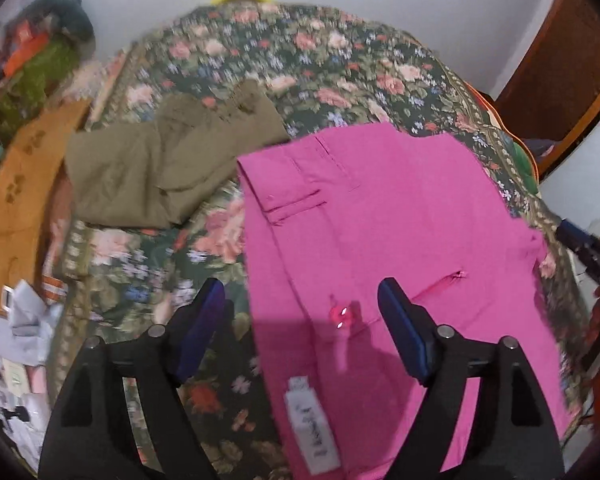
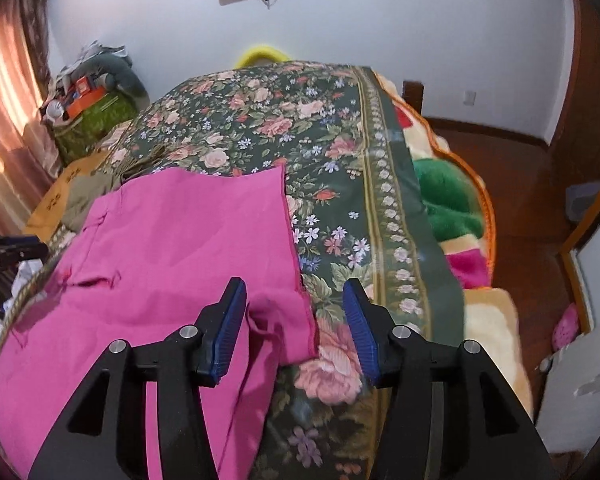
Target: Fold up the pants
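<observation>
Pink pants (image 1: 380, 232) lie flat on a floral bedspread (image 1: 300, 60), folded over, with a pocket flap, a button and a white label (image 1: 312, 428) showing. My left gripper (image 1: 300, 312) is open and empty, hovering over the pants' near left edge. In the right wrist view the pink pants (image 2: 172, 240) fill the left side. My right gripper (image 2: 296, 312) is open and empty above the pants' right edge and near corner.
Folded olive pants (image 1: 160, 160) lie on the bed to the far left. An orange cloth (image 1: 20, 184) and clutter (image 1: 28, 60) lie past the bed's left edge. A green and cream blanket (image 2: 452, 204) hangs off the bed's right side above a wooden floor (image 2: 532, 184).
</observation>
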`<control>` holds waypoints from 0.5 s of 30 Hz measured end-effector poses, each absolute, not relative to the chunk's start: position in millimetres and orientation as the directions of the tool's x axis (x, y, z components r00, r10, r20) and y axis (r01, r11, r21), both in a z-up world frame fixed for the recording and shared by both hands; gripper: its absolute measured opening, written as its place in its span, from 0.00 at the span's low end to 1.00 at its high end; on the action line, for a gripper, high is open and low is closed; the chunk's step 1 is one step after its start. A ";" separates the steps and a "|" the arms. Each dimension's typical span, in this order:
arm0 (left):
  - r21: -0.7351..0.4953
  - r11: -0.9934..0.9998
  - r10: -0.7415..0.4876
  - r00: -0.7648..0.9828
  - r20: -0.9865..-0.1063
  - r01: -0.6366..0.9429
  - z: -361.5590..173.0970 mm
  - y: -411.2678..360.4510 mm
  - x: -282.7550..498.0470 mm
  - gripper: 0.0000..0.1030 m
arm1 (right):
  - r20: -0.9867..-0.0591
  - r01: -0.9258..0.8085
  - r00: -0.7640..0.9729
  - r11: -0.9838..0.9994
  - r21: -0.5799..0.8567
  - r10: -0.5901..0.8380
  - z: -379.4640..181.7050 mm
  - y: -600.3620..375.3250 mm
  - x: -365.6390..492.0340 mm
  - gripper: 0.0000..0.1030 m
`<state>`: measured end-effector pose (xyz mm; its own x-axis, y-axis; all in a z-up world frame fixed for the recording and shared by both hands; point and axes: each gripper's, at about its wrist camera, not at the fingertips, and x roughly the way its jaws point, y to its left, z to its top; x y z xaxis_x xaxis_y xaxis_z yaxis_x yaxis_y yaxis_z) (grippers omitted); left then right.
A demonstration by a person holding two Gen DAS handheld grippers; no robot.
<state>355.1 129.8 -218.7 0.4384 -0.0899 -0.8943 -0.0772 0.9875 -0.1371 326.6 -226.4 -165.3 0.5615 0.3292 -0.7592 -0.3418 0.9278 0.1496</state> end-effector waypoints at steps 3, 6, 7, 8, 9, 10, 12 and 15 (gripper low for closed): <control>-0.169 0.983 -0.131 0.362 -0.923 -0.075 -240.8 128.1 372.9 0.77 | -0.776 -0.321 0.533 0.929 0.184 0.337 -176.3 -225.4 332.1 0.45; -0.183 0.979 -0.148 0.302 -0.942 -0.091 -260.5 128.7 380.4 0.77 | -0.805 -0.322 0.487 0.926 0.195 0.339 -189.6 -222.1 337.5 0.45; -0.182 0.979 -0.147 0.301 -0.942 -0.094 -262.7 128.9 380.8 0.77 | -0.811 -0.326 0.474 0.924 0.201 0.343 -193.4 -221.5 338.4 0.45; -0.179 0.980 -0.143 0.309 -0.940 -0.089 -262.4 128.1 379.6 0.77 | -0.811 -0.328 0.473 0.923 0.202 0.345 -194.5 -222.4 338.8 0.45; -0.177 0.981 -0.144 0.313 -0.939 -0.082 -261.9 127.3 379.0 0.77 | -0.810 -0.333 0.473 0.921 0.200 0.347 -196.0 -222.3 338.7 0.45; -0.173 0.982 -0.141 0.317 -0.938 -0.076 -261.3 125.8 378.1 0.75 | -0.809 -0.338 0.472 0.920 0.199 0.349 -196.8 -222.3 338.7 0.45; -0.156 0.986 -0.128 0.328 -0.936 -0.061 -260.1 122.9 376.0 0.68 | -0.810 -0.348 0.465 0.915 0.204 0.358 -197.3 -221.6 338.4 0.45; -0.071 0.997 -0.057 0.352 -0.934 -0.027 -257.2 114.5 373.4 0.44 | -0.821 -0.378 0.446 0.906 0.188 0.356 -199.7 -216.6 338.0 0.36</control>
